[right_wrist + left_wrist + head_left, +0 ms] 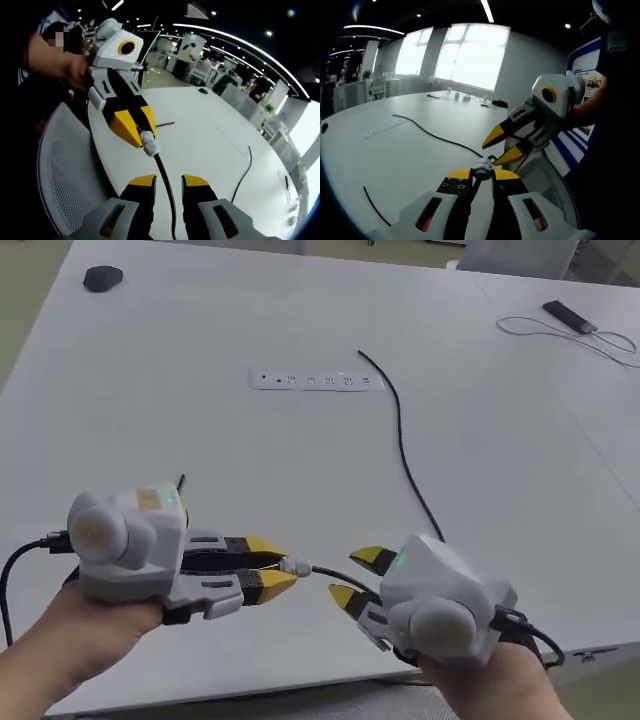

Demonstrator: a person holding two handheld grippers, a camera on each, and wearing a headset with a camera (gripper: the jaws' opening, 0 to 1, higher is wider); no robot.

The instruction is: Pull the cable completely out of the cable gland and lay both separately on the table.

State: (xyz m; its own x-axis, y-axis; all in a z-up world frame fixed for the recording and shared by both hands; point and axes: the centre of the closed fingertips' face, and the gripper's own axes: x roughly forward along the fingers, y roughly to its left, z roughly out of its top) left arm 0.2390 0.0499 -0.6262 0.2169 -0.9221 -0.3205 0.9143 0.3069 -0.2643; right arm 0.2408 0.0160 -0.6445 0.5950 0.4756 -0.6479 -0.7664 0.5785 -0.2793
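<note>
The left gripper (284,566) is clamped on the white cable gland (298,565), holding it off the white table (250,460) near its front edge. The black cable (402,445) leaves the gland and passes between the jaws of the right gripper (168,180), which stand narrowly apart and do not pinch it. From there it trails away across the table, past the power strip (315,381). The risks, as I judge them: if the right jaws close off-centre, or too near the gland, the cable may slip through or kink rather than pull free. The gland is small and round, so a hard tug could twist it out of the left jaws and drop it off the edge. A sudden release could also whip the loose length
</note>
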